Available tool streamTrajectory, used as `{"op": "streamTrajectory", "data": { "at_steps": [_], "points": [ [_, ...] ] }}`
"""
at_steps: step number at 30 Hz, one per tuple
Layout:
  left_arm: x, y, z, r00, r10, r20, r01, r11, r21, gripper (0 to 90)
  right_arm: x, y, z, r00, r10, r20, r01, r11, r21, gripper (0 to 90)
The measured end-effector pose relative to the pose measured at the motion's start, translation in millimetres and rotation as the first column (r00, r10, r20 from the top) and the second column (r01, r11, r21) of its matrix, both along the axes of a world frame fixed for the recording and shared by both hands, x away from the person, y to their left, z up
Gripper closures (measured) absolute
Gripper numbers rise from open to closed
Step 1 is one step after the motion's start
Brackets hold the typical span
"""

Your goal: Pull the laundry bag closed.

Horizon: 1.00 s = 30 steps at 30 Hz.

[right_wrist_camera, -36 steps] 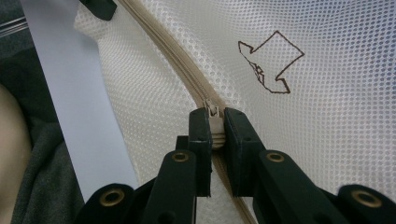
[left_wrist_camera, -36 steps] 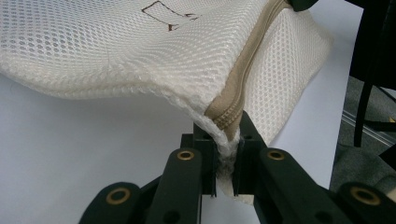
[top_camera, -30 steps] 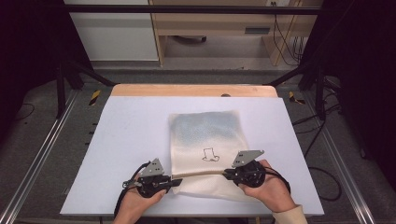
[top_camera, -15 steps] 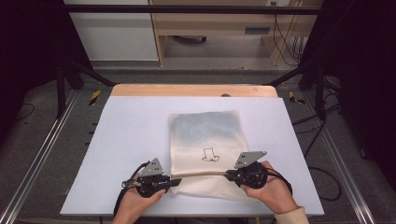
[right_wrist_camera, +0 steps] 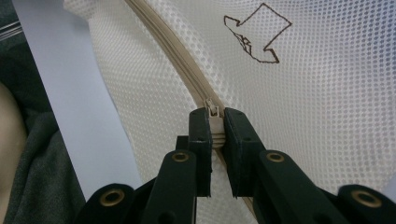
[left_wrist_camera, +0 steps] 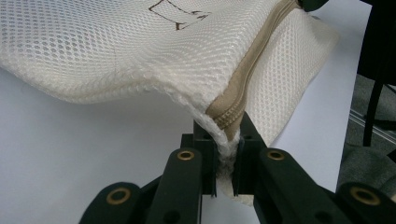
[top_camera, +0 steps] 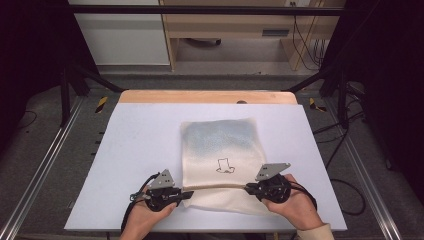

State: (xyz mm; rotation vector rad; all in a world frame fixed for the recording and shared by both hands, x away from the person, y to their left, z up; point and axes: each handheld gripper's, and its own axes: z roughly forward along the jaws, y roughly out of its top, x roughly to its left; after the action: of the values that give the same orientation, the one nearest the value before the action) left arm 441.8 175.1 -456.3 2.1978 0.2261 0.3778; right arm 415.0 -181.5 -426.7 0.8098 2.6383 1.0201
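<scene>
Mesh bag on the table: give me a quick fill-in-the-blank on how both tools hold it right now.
1. The left tool is shut on the bag's ____ at the zipper's end.
2. The right tool pinches the zipper ____.
3. The mesh bag lies on a ____ mat.
4. The outline drawing on the bag is ____ in colour.

Missing words: corner; pull; white; brown

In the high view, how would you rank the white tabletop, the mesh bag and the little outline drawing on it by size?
1. White tabletop
2. Mesh bag
3. Outline drawing

All three lie at table level, so nearness to the camera does not confuse the order.
</scene>
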Motion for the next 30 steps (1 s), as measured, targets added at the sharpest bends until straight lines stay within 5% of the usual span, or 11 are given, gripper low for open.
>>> {"op": "streamTrajectory", "data": {
  "at_steps": [30],
  "points": [
    [1.5,7.8,2.4,1.0,0.008,0.004,-0.008,1.0,-0.003,82.6,-4.2,-20.2,-9.5,0.9991,-0.037,-0.018,0.038,0.999,0.006,82.2]
  ]
}}
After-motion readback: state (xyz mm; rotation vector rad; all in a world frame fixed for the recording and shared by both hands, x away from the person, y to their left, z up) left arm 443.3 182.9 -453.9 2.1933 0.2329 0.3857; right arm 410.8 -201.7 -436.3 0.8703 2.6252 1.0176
